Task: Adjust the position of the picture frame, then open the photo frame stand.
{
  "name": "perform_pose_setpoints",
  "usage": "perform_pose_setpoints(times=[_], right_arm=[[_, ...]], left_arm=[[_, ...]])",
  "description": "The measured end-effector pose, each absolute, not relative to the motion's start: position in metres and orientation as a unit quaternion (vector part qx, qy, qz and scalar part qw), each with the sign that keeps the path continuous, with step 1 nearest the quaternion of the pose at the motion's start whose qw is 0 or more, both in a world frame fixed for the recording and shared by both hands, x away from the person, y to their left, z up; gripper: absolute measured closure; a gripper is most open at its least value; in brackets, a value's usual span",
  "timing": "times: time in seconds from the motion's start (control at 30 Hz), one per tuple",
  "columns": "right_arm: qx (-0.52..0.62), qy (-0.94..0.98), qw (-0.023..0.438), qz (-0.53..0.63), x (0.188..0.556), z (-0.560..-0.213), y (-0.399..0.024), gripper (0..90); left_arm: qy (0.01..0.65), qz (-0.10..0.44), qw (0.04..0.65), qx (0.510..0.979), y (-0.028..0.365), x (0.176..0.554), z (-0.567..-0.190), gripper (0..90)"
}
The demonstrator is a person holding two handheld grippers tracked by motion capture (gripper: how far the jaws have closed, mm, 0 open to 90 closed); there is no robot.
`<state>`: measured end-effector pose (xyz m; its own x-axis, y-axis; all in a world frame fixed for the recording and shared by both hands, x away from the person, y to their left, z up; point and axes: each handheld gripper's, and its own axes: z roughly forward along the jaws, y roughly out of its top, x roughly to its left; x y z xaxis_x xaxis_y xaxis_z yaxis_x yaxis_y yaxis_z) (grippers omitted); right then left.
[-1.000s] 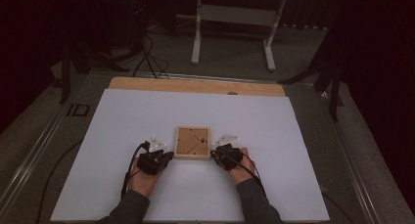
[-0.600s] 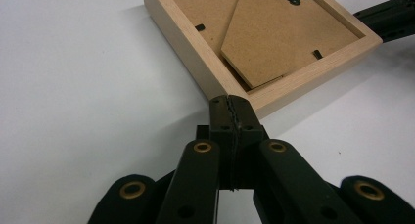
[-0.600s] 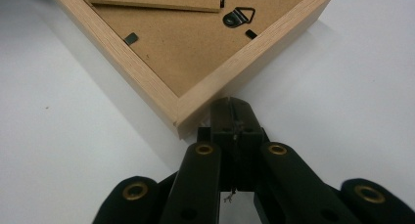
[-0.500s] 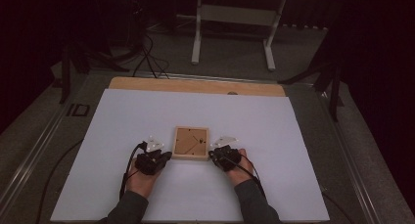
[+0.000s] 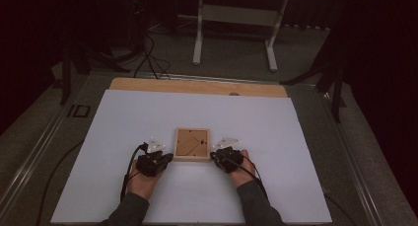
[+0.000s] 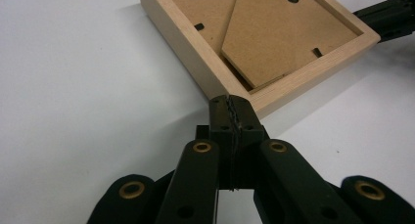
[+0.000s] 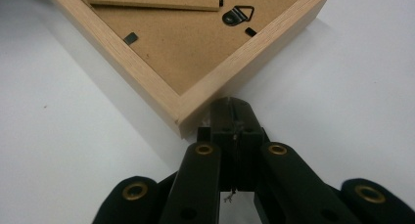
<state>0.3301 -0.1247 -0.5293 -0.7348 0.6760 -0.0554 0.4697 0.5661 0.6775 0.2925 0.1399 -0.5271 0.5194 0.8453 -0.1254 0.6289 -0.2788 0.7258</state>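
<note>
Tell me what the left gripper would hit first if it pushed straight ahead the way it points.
The wooden picture frame: the shut left gripper points at its near corner, apparently touching or nearly so.

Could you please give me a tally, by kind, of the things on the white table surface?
Wooden picture frame, lying face down: 1
Hand-held grippers: 2, the left gripper and the right gripper, each shut at a near corner of the frame
Total: 3

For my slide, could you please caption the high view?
Two shut tools flank a face-down frame on a white table.
</note>
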Motion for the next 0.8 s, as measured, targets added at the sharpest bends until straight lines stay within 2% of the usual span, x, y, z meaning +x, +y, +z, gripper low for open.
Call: perform_pose_setpoints(times=[0.23,0.57,0.8], right_arm=[[0.323,0.874,0.157,0.328,0.329,-0.529,-0.124,89.5],[0.325,0.865,0.169,0.344,0.328,-0.520,-0.132,86.5],[0.325,0.856,0.178,0.361,0.327,-0.514,-0.138,86.5]], left_arm=[[0.470,0.141,0.375,0.786,0.141,0.294,-0.527,89.1],[0.472,0.143,0.379,0.783,0.143,0.295,-0.526,83.5],[0.470,0.163,0.383,0.778,0.143,0.293,-0.522,71.4]])
